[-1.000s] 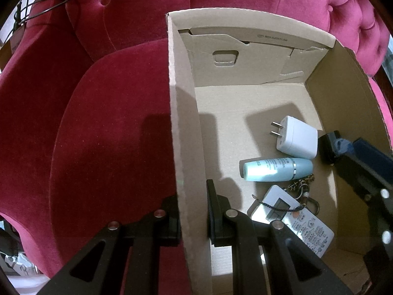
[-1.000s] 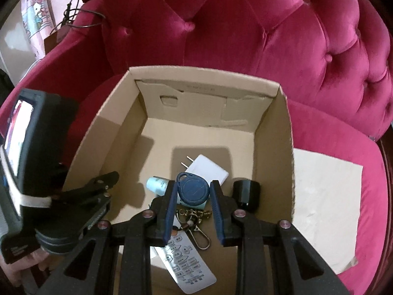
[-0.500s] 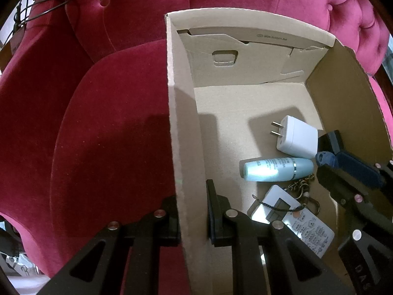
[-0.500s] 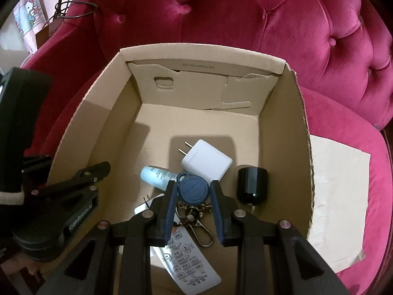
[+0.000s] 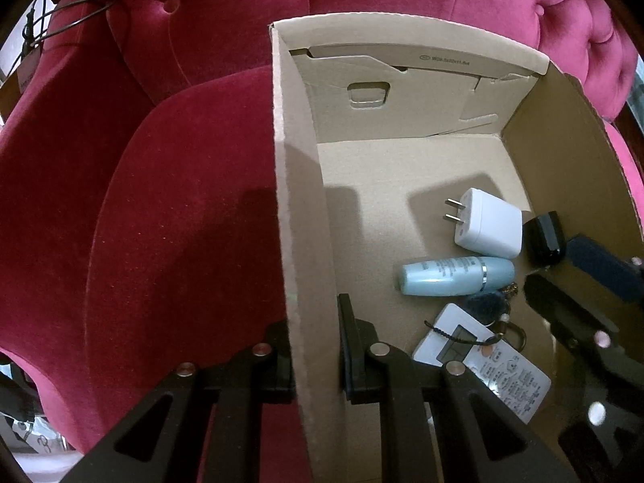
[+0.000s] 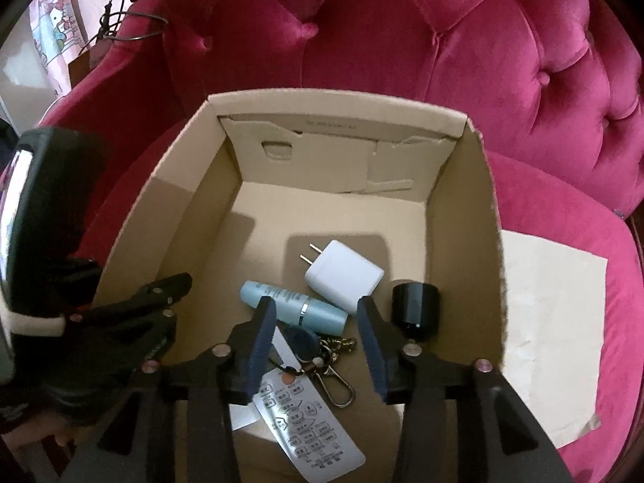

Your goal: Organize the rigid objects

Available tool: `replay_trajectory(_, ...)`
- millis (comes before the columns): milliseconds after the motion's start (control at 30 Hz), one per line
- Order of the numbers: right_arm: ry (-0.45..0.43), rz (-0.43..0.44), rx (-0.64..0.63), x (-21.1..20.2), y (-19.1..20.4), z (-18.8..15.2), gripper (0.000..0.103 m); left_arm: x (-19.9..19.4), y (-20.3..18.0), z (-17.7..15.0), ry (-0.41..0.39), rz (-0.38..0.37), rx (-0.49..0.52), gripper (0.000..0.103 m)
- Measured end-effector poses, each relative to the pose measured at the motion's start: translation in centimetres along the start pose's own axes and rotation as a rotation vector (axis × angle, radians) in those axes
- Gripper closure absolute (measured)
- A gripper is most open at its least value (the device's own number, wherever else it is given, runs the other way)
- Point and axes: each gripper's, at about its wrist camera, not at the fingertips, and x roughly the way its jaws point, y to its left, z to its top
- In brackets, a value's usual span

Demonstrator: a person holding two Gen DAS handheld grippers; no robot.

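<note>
Blue key fob [image 6: 301, 337] has dropped out of the right gripper [image 6: 318, 346], whose jaws have just opened and stand released directly above it on the box [image 6: 489, 241] floor beside the remote [image 6: 310, 414], while the left gripper [image 5: 314, 354] stays clenched on the box wall.

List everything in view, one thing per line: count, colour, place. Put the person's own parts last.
cardboard box: one, brown, open, on the sofa seat.
charger plug: one, white, on the box floor, middle.
bottle: one, pale blue, lying on its side in front of the plug.
black cup: one, black, on the box floor by the right wall.
key fob: one, dark blue, with a keyring and clip, lying partly on the remote.
remote control: one, white, at the box's near edge.
sofa: one, crimson, tufted.
paper sheet: one, cream, on the seat right of the box.
left hand-held gripper: black, shut on the box's left wall.
right hand-held gripper: blue pads, just opened, above the key fob.
</note>
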Motion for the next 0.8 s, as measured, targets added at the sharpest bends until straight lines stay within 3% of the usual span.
replay_trajectory(167,-0.036,-0.019,0.006,-2.1,-0.3,0.2,0.040,0.0,-0.2,0.0,0.001,0.006,0.000,0.086)
replay_trajectory(333,-0.065,-0.040,0.034,-4.1,-1.3,0.5,0.033,0.0,-0.7,0.1,0.001,0.032,0.012,0.086)
replay_trajectory(800,-0.104,-0.126,0.105,-8.9,-6.0,-0.8,0.030,-0.1,-0.8,0.0,-0.002,0.031,0.006,0.086)
